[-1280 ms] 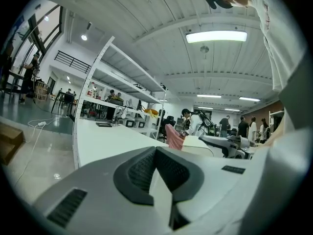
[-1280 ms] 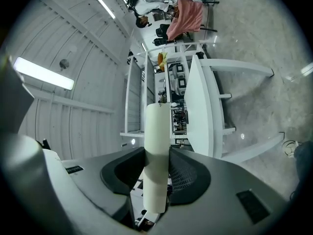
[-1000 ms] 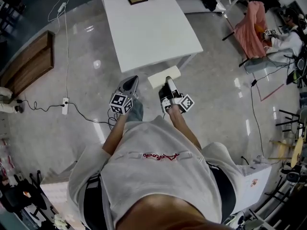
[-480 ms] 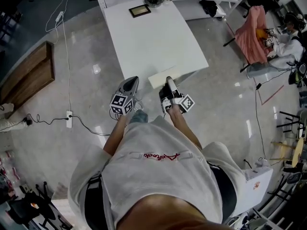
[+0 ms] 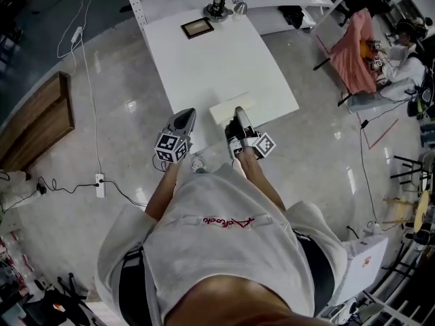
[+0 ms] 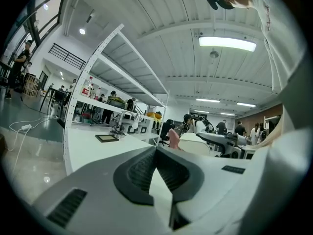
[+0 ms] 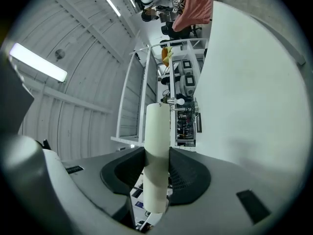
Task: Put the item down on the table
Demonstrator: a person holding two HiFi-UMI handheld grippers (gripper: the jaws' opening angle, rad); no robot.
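Two tongs are held at the near edge of the desk [image 5: 217,66]. Compared with a second ago, the pale flat item [image 5: 233,107] is carried over that edge, no longer over the floor [image 5: 102,134]. It is clamped in the right tongs [image 5: 238,114]; the left tongs [image 5: 185,117] are closed, empty. Bare desk surface is seen ahead, up to a small frame [image 5: 198,27].

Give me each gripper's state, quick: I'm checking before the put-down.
Left gripper: shut, empty.
Right gripper: shut on the slab.
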